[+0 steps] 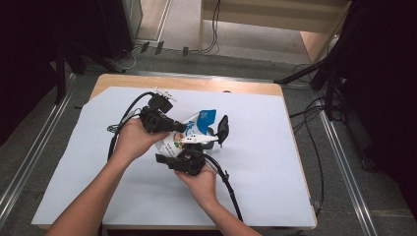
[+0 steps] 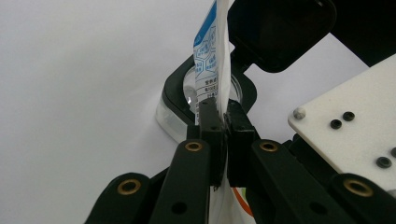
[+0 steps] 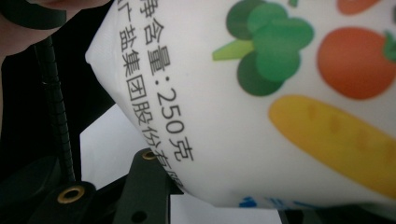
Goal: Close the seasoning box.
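White paper covers the tabletop [image 1: 98, 187], with bare wood showing along its far edge. Nearest the person, the right hand [image 1: 201, 184] holds the right hand-held gripper [image 1: 184, 158], its cable trailing back toward the near right. In the right gripper view the printed bag [image 3: 261, 116] sits right over that gripper's black jaws, with vegetable drawings and dark lettering on its white face; the jaws stand partly apart around the bag's lower body, though whether the pads press it I cannot tell. Just beyond, in the middle of the tabletop, the bag [image 1: 189, 135] is held up between both tools. To the left and a little farther, the left hand [image 1: 130, 140] carries the left hand-held gripper [image 1: 179, 127], and the left gripper view shows its jaws [image 2: 223, 140] clamped together on the bag's thin flat edge [image 2: 215, 51], which rises upright from between the pads. Beyond that edge stands a clear container [image 2: 175, 114] with a black rim, its black hinged lid [image 2: 280, 28] standing open above it. In the high view this container [image 1: 209, 132] is just right of the bag, its lid [image 1: 223, 129] upright.
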### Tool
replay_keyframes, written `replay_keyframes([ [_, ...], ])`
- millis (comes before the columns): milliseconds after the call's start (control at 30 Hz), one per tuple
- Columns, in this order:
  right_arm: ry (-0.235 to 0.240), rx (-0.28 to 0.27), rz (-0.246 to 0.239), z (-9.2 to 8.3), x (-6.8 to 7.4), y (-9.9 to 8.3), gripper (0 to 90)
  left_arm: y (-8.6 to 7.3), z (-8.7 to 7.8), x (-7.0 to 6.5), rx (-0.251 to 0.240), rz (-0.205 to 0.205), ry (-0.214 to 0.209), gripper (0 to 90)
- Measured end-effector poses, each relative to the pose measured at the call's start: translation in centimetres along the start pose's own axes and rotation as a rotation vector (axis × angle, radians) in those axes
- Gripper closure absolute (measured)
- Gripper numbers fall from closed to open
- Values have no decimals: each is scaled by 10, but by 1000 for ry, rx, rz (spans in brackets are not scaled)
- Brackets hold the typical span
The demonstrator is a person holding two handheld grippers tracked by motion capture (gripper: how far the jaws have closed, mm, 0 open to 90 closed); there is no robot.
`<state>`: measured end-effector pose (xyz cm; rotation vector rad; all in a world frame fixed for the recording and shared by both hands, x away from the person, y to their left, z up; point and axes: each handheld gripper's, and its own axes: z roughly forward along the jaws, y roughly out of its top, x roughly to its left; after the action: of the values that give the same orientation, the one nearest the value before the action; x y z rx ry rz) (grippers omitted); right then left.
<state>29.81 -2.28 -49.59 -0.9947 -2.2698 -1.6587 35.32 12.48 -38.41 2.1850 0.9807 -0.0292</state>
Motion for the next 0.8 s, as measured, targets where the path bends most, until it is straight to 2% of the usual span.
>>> replay_keyframes([
  [200,-28,14,-38,2,2,0,594,1,-2,-2,-6,6,-1,900],
  [333,-40,16,-54,2,3,1,603,1,-4,-1,-7,-12,-10,900],
  [467,-35,-1,-40,0,2,2,648,2,-4,-1,-6,-11,-11,900],
  [633,-13,-13,-9,-1,2,2,657,4,-2,0,-6,-4,-4,892],
  [800,14,-25,19,-1,0,2,660,4,0,0,-15,-6,-15,870],
])
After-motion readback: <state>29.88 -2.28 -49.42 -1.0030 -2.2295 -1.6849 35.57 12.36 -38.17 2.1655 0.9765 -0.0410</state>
